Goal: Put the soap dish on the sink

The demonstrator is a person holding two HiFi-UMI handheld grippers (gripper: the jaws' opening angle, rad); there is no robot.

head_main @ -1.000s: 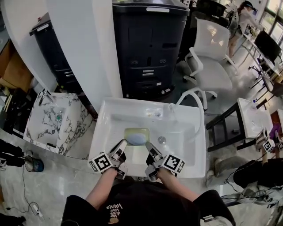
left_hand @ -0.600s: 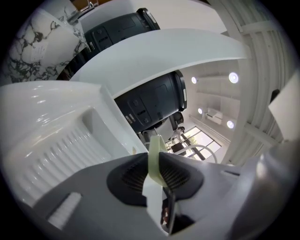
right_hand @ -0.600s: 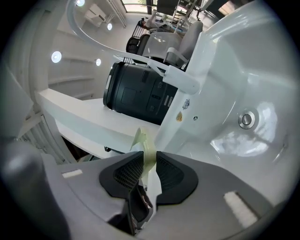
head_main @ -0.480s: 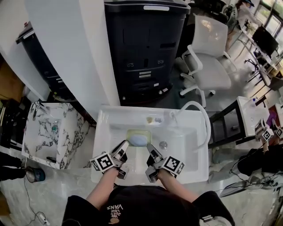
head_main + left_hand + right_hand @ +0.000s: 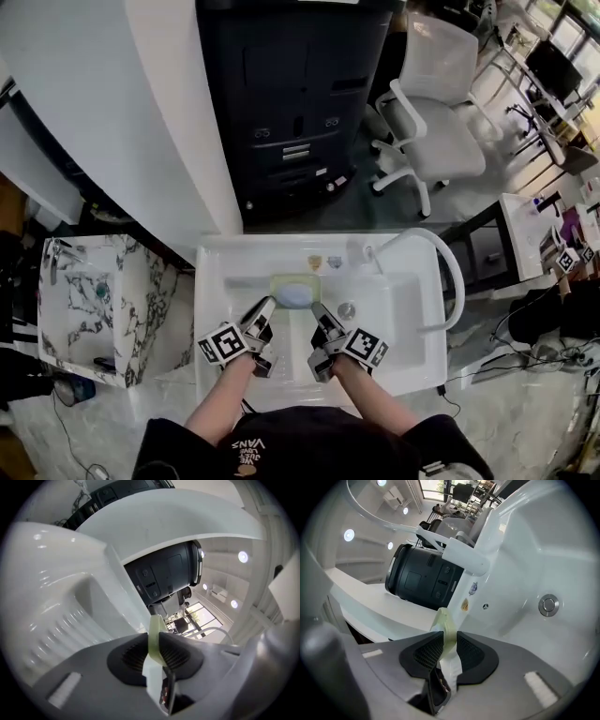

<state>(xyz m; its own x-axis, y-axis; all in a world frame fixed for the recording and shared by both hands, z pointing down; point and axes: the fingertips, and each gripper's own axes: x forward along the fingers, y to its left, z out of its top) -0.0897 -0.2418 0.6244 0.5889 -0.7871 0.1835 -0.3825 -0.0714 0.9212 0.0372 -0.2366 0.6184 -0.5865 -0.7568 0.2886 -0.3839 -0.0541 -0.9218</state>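
In the white sink (image 5: 405, 323), the left gripper (image 5: 266, 306) and right gripper (image 5: 317, 310) jaws grip the soap dish (image 5: 280, 282); drain (image 5: 346, 310) beside it.

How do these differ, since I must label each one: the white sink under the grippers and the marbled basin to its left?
The white sink is plain glossy white; the marbled basin is white with dark veins. The white sink looks wider than the marbled basin. The left gripper and right gripper hold the soap dish over the white sink; the marbled basin stands apart at the left. Both are rectangular basins.
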